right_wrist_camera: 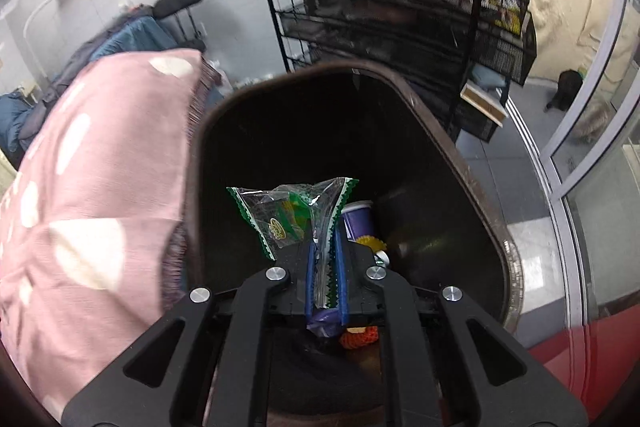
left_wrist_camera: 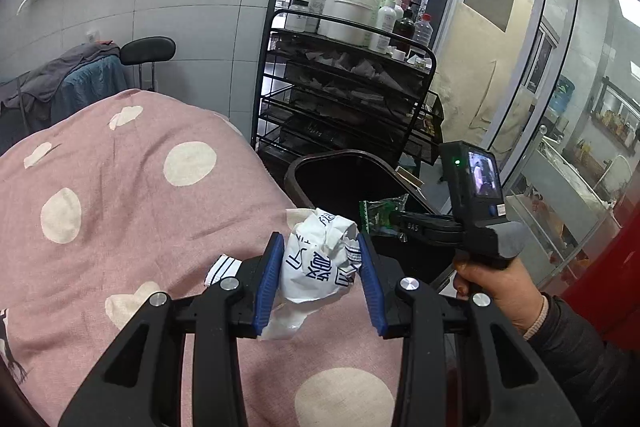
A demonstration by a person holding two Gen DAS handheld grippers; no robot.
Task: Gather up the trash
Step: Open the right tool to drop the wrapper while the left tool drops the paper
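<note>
While over the bin's (right_wrist_camera: 460, 163) open mouth, right gripper (right_wrist_camera: 325, 267) pinching wrapper (right_wrist_camera: 288, 215); left gripper (left_wrist_camera: 320, 263) clamping crumpled paper (left_wrist_camera: 316, 263).

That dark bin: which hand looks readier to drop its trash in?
The right. Its gripper holds the clear green-edged wrapper directly above the open bin. The left gripper clamps crumpled white paper over the pink blanket, short of the bin's rim.

Black hand-held gripper (left_wrist_camera: 320, 283), blue pads (left_wrist_camera: 267, 283), silver screws.
</note>
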